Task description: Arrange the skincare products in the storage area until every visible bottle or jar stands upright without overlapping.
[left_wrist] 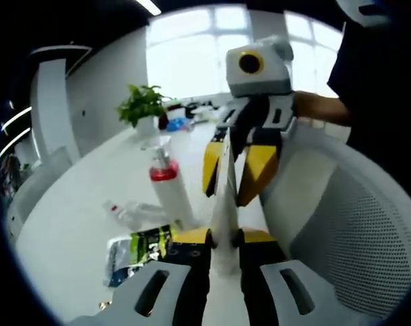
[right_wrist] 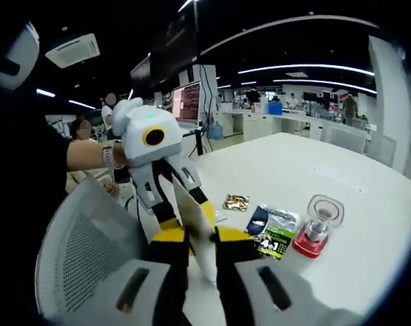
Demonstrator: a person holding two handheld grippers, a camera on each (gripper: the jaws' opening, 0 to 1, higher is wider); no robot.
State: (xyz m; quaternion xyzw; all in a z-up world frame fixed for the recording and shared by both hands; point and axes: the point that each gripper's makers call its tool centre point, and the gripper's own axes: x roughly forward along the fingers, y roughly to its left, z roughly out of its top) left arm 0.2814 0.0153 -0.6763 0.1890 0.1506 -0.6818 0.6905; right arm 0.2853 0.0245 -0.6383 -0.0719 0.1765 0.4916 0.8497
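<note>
Both the left gripper (left_wrist: 222, 239) and right gripper (right_wrist: 200, 239) clench one thin white soft tube (left_wrist: 223, 204). Near it stands a tall white pump bottle with red collar (left_wrist: 170, 187), likely light and slippery; grasp its body.

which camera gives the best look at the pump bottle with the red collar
The left gripper view: the pump bottle shows side-on, white body, red collar and clear cap. The right gripper view shows it from above, mostly cap and collar.

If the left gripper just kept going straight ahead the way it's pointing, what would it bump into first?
Probably the right gripper: it sits straight ahead, and both hold the same thin white sheet between their jaws. The left gripper is already clamped on that sheet. How far apart they are is hard to judge.
</note>
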